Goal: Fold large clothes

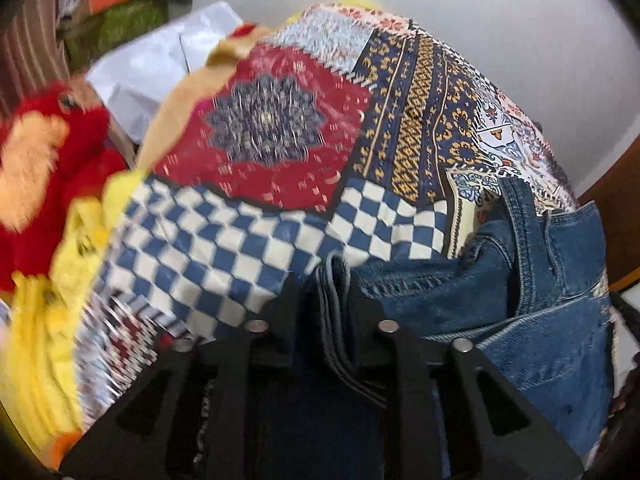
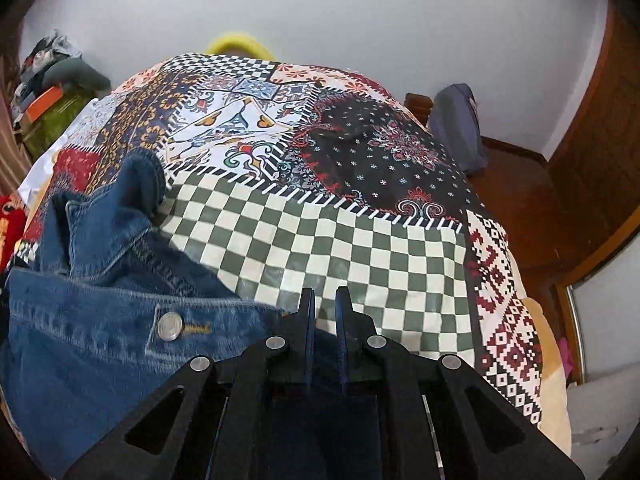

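Observation:
A blue denim jacket (image 1: 520, 280) lies on a patchwork bedspread (image 1: 280, 140), at the lower right of the left wrist view. My left gripper (image 1: 334, 280) is shut on a folded edge of the jacket, which bunches between the black fingers. In the right wrist view the jacket (image 2: 100, 320) lies at the lower left with a metal button (image 2: 170, 328) showing. My right gripper (image 2: 325, 304) is low over the bedspread (image 2: 320, 248) at the jacket's right edge. Its jaws stand a narrow gap apart with denim beneath them. A grip on cloth cannot be made out.
Red (image 1: 44, 160) and yellow (image 1: 48, 320) plush toys lie at the bed's left side. A cluttered shelf (image 1: 116, 12) stands at the far left. A wooden headboard or door (image 2: 580, 160) and a grey bag (image 2: 460, 128) are to the right. A white wall is behind.

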`<state>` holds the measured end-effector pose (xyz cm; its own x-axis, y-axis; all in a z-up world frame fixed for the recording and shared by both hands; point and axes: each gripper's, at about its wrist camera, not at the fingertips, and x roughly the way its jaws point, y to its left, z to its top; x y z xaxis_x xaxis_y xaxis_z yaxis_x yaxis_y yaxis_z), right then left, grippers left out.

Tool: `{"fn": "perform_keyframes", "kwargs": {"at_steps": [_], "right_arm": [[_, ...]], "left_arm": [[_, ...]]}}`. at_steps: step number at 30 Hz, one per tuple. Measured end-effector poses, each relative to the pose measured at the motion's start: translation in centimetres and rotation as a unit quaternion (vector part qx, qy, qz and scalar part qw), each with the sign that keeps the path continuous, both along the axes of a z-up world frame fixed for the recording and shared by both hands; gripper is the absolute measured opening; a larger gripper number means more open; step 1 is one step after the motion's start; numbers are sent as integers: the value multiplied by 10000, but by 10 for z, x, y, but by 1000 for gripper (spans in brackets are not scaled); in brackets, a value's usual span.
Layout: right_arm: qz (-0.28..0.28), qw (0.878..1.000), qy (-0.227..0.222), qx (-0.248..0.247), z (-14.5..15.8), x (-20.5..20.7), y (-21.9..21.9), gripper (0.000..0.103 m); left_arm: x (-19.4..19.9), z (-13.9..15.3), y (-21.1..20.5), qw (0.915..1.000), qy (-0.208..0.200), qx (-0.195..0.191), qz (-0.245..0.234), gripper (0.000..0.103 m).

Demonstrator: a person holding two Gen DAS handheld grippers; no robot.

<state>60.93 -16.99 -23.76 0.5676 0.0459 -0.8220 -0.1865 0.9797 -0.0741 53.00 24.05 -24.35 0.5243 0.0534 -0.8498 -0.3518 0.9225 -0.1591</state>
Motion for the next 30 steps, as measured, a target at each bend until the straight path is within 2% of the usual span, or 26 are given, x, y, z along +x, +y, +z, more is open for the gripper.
{"fn": "perform_keyframes", "kwargs": {"at_steps": [2,4,7,9,11,13,15,18,22,24,26,30], "right_arm": [[159,9997,-160,-97,11,-10,2,7],[431,9978,-431,-245,29,-26,11,8],[779,9944,-636,-321,50,-46,25,8],[1011,9924,-632,-302,62,-60,38,8],[1217,9912,-495,-191,69,-73,52,8],[1395,9899,-246,5,70,-82,65,8],[1536,9880,-42,126,67,-90,77,8],[1701,9851,186,197,57,-101,95,8],[1952,9796,459,-88,31,-113,121,8],[2077,9754,641,-380,10,-116,132,8],[2109,9732,693,-596,-4,-116,134,8],[2080,9752,673,-332,-10,-105,120,8]], "left_arm": [[0,14,-3,9984,49,557,-65,50],[-4,33,-3,9948,-61,1006,-111,55],[-16,62,-2,9933,-307,1085,-262,55],[-27,80,-2,9929,-446,1054,-315,61],[-40,94,-8,9919,-566,1039,-453,73],[-51,99,-20,9897,-556,1123,-692,77],[-58,95,-30,9867,-447,1251,-934,78],[-62,75,-49,9776,-219,1591,-1357,83],[-55,30,-57,9680,339,1956,-1534,83],[-47,15,-52,9686,526,1960,-1433,83],[-33,6,-41,9731,595,1895,-1170,83],[-7,1,-20,9819,549,1626,-799,83]]}}
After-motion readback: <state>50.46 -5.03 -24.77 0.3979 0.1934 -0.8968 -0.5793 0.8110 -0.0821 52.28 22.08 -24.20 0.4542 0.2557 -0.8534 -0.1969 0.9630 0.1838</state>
